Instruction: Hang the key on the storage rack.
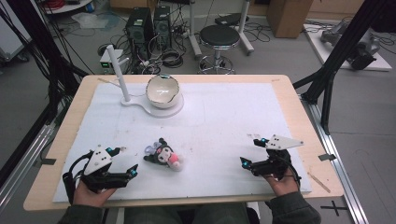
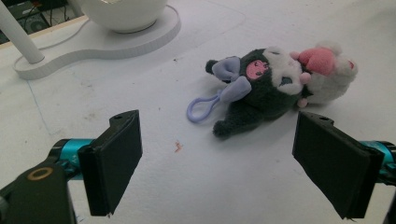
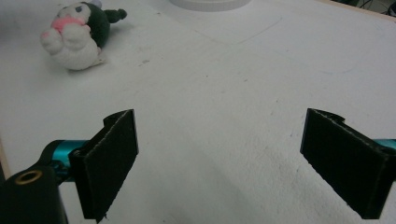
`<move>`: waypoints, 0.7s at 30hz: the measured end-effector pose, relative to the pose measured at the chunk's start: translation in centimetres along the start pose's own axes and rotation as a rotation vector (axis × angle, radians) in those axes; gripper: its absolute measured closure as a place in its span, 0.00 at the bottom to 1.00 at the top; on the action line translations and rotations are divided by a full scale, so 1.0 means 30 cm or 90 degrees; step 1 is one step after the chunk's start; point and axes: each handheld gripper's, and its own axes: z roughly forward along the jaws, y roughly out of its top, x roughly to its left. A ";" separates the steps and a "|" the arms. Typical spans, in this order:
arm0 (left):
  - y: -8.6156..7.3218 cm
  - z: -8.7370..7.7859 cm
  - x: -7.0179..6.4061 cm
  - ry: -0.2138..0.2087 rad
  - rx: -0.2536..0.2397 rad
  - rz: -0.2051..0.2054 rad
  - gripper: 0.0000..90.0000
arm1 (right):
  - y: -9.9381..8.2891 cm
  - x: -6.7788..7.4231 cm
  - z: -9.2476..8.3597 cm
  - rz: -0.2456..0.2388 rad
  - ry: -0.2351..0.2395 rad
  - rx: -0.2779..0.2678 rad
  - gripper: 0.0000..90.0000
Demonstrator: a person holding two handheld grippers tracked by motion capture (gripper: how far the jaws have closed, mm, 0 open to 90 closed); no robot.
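A small plush toy (image 1: 163, 155), black and white with a pink nose and a lilac bow and loop, lies on its side on the white mat near the front. In the left gripper view the plush toy (image 2: 275, 86) lies just beyond the jaws, toward the right one. My left gripper (image 1: 129, 160) (image 2: 217, 172) stands open, just left of the toy, with nothing between its jaws. My right gripper (image 1: 249, 150) (image 3: 219, 168) is open too, well to the right of the toy. From the right gripper view the plush toy (image 3: 79, 32) lies far off at the upper left.
A white bowl (image 1: 162, 91) (image 2: 122, 11) sits on a flat white base (image 1: 140, 104) (image 2: 121, 42) with an upright white post (image 1: 119, 70) (image 2: 16, 35) at the back of the mat. The white mat (image 1: 224, 116) covers a wooden table (image 1: 65, 135). A stool and computers stand beyond the table.
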 end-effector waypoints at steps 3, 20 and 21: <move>0.001 -0.002 -0.002 0.000 0.002 0.002 0.18 | 0.004 0.003 0.002 -0.002 0.003 -0.001 0.11; -0.001 -0.006 -0.009 0.003 -0.005 0.000 0.18 | 0.090 0.019 0.030 -0.019 0.036 0.001 0.11; -0.001 -0.006 -0.009 0.002 -0.005 0.001 0.18 | 0.099 0.021 0.031 -0.022 0.037 0.000 0.11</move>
